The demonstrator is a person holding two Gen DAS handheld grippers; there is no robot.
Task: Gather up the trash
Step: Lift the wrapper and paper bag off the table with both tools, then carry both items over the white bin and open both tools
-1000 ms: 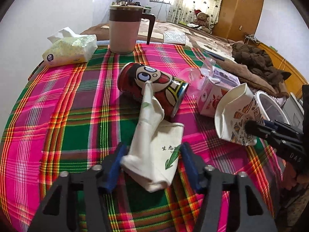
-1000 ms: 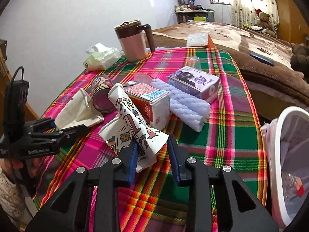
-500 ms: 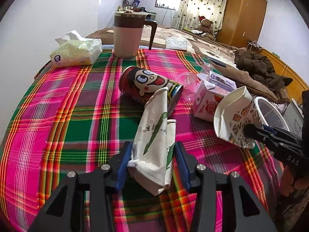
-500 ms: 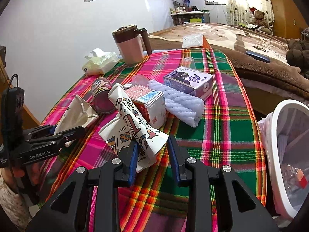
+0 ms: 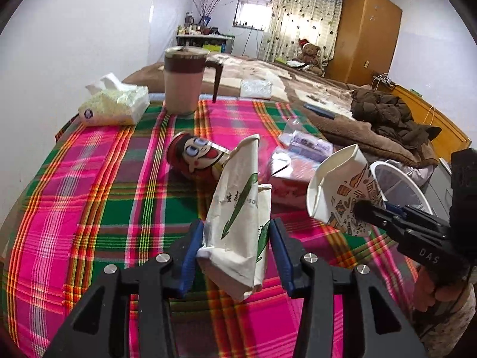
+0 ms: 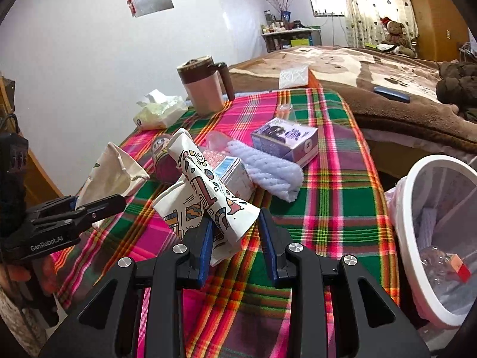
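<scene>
My left gripper (image 5: pixel 235 232) is shut on a white paper bag with green print (image 5: pixel 238 203) and holds it above the plaid tablecloth (image 5: pixel 89 194). It also shows in the right wrist view (image 6: pixel 110 173). My right gripper (image 6: pixel 235 223) is shut on a crushed patterned paper cup (image 6: pixel 205 191), lifted off the cloth; the cup shows at the right of the left wrist view (image 5: pixel 340 191). A white trash bin (image 6: pixel 438 238) with a liner and some trash stands right of the table.
On the table lie a red cartoon can (image 5: pixel 196 158), a pink carton (image 6: pixel 235 173), a purple box (image 6: pixel 283 140), white foam wrap (image 6: pixel 268 170), a tissue pack (image 5: pixel 116 107) and a brown-lidded mug (image 5: pixel 184 83). A bed (image 6: pixel 387 83) lies behind.
My left gripper closed on the white paper bag and raised it upright off the cloth. My right gripper lifted the patterned cup higher, away from the table.
</scene>
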